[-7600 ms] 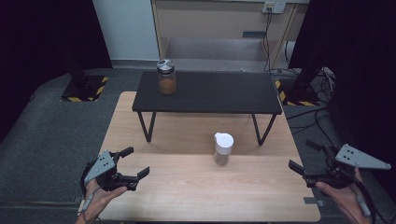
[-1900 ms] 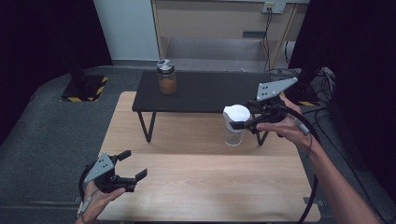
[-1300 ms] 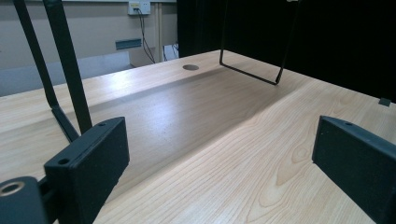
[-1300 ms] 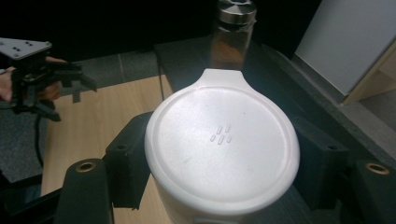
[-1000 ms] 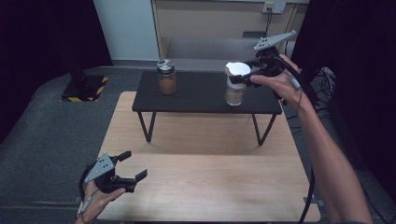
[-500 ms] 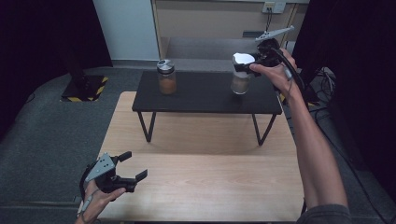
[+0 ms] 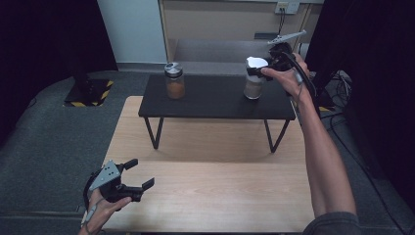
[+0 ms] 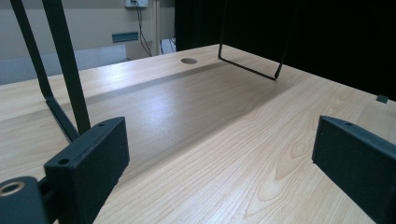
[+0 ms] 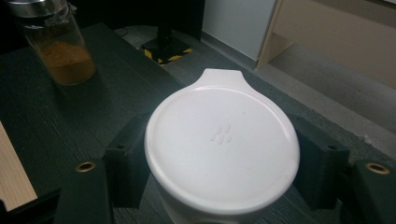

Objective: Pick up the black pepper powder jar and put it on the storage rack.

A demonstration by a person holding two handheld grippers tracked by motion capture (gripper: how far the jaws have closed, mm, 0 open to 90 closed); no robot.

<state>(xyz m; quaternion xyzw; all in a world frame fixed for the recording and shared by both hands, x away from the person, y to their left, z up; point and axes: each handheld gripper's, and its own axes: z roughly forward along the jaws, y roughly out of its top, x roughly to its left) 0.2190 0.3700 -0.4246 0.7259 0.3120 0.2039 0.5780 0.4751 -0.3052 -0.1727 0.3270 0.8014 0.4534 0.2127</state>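
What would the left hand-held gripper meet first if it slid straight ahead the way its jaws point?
Probably nothing soon: the left hand-held gripper is open over bare wooden table. Ahead, the way looks free between the black stand's legs, towards the table's far edge; depth is hard to judge.

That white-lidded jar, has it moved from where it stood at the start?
Yes. The white-lidded jar has gone from the wooden table up onto the black side table, right of the orange-filled jar, with the right gripper around it.
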